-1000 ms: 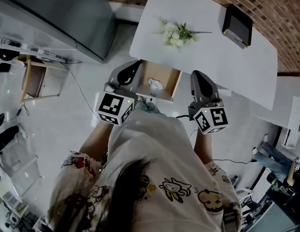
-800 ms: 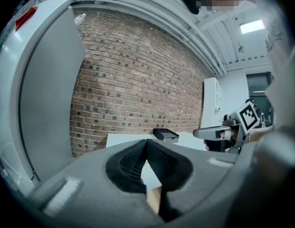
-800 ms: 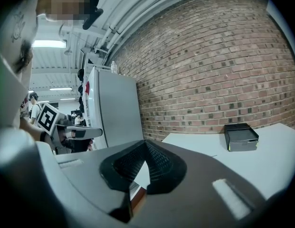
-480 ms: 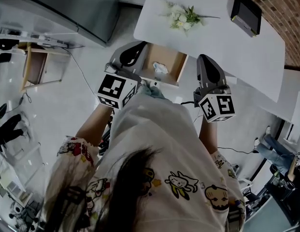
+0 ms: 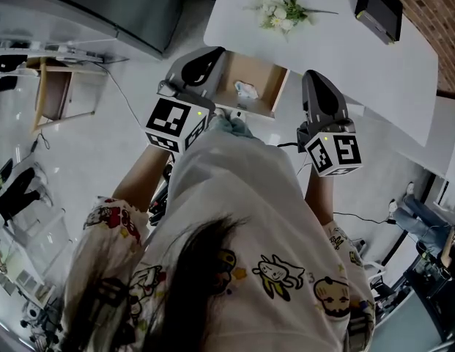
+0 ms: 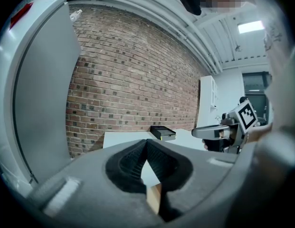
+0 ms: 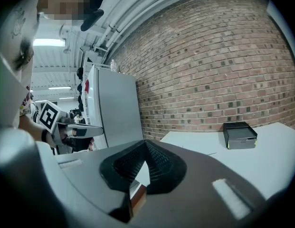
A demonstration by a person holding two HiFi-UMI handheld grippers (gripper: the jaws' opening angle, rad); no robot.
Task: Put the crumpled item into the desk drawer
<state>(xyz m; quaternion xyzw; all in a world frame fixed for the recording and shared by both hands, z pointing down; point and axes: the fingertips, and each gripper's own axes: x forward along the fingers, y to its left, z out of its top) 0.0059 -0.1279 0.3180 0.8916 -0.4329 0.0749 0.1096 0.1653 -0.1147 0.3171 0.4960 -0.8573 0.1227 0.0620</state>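
Brick-walled room with a pale floor. Rectangular white worktop [image 5: 337, 57] spans 12 to 2 o'clock in the head view. Its open wooden drawer [image 5: 265, 86] projects from the near edge. Left claw [image 5: 212, 56], at the drawer's 9 o'clock, and right claw [image 5: 315, 79], at its 3 o'clock, are both pressed together and empty. Crumpled white paper item [image 5: 246, 90] lies inside the drawer. Over the last second only the viewpoint shifted, and the item stayed put. Placement is judged complete.

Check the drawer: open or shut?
Open. In the head view the drawer sticks out from under the desk, its wooden inside showing, with the crumpled item lying in it.
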